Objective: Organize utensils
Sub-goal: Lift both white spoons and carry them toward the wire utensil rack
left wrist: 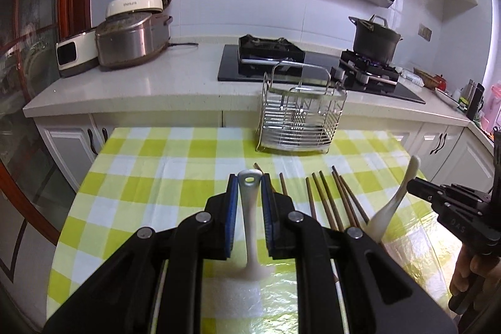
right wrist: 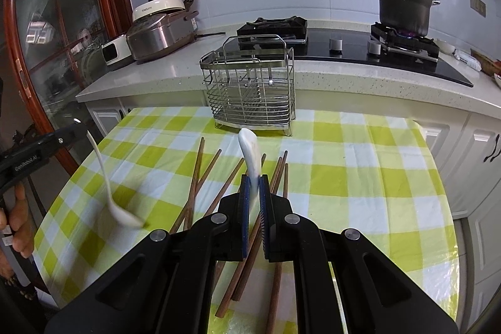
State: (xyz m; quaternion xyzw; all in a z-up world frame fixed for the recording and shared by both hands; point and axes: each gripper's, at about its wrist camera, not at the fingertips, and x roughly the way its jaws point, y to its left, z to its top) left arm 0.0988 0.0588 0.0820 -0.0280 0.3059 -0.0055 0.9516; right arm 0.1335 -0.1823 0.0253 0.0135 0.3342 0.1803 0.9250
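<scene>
Left gripper (left wrist: pixel 249 177) jaws clamp a white spoon (left wrist: pixel 250 221); right gripper (right wrist: pixel 254 177) jaws clamp another spoon (right wrist: pixel 249 152). Both lifted off tabletop. Next: carry to wire caddy (right wrist: pixel 250 89) at twelve o'clock; chopsticks (right wrist: pixel 200 177) remain.

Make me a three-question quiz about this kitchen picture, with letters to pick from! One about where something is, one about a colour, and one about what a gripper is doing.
1. Where does the wire utensil rack stand?
A. On the checked tablecloth, at its far edge
B. On the stove
C. On the floor

2. What colour are the squares on the tablecloth?
A. Red and black
B. Yellow-green and white
C. Blue and orange

3. What is the left gripper doing?
A. Standing open and empty
B. Holding a chopstick
C. Holding a white spoon

Answers: 1 A, the rack's feet rest on the cloth before the counter. 2 B, the checks show those colours. 3 C, the spoon's handle sits between its blue pads.
</scene>
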